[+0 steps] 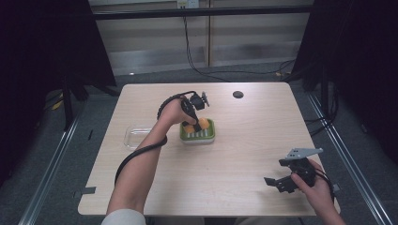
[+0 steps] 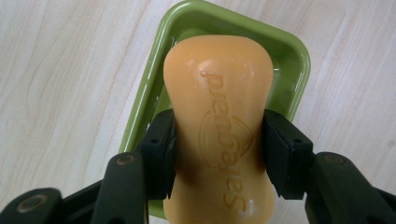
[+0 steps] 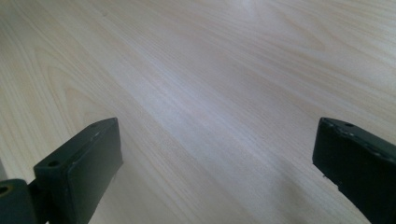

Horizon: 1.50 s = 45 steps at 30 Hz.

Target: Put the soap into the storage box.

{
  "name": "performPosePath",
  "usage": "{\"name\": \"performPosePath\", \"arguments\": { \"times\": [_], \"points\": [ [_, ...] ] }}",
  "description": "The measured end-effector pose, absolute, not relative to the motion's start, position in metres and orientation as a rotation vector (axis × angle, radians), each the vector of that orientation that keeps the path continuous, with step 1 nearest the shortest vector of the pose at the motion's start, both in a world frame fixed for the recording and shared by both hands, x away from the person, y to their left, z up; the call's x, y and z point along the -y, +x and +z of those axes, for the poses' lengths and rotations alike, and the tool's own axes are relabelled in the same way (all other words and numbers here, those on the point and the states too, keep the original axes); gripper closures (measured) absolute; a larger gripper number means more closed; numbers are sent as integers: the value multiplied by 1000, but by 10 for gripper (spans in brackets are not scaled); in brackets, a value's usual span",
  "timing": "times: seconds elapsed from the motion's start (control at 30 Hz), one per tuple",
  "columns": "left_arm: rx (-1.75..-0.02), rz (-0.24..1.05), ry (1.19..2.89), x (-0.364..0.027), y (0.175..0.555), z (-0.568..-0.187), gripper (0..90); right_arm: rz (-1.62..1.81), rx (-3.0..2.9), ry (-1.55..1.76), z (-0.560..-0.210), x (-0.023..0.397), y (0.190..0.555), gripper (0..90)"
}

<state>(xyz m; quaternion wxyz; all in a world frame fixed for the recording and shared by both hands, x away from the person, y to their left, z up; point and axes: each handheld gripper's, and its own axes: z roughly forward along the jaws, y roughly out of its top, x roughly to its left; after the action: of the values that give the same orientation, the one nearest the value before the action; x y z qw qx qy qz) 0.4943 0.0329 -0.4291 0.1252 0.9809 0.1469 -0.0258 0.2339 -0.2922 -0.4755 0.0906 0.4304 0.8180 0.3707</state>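
Clamping orange soap bar (image 2: 218, 126), left gripper (image 2: 218, 154) hides green dish (image 2: 299, 60) floor; right gripper (image 3: 217, 158) jaws apart.

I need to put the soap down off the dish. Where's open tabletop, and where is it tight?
Bare wood runs from the green dish right to the table edge, and across the near side between the forearm and the right gripper. It is tight left of the dish, where the clear tray and the left gripper, holding the soap, sit close.

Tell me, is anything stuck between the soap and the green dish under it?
Nothing visible. The left gripper clamps the orange soap by its sides, directly over the green dish. Whether the soap already touches the dish cannot be told.
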Motion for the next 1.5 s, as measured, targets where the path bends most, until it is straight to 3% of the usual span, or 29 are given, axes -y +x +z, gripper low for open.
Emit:
{"name": "performPosePath", "arguments": {
  "times": [1.5],
  "points": [
    [-441,-89,2855,-32,498,-446,495,1107,-2434,1274,-476,291,234,13]
  ]
}}
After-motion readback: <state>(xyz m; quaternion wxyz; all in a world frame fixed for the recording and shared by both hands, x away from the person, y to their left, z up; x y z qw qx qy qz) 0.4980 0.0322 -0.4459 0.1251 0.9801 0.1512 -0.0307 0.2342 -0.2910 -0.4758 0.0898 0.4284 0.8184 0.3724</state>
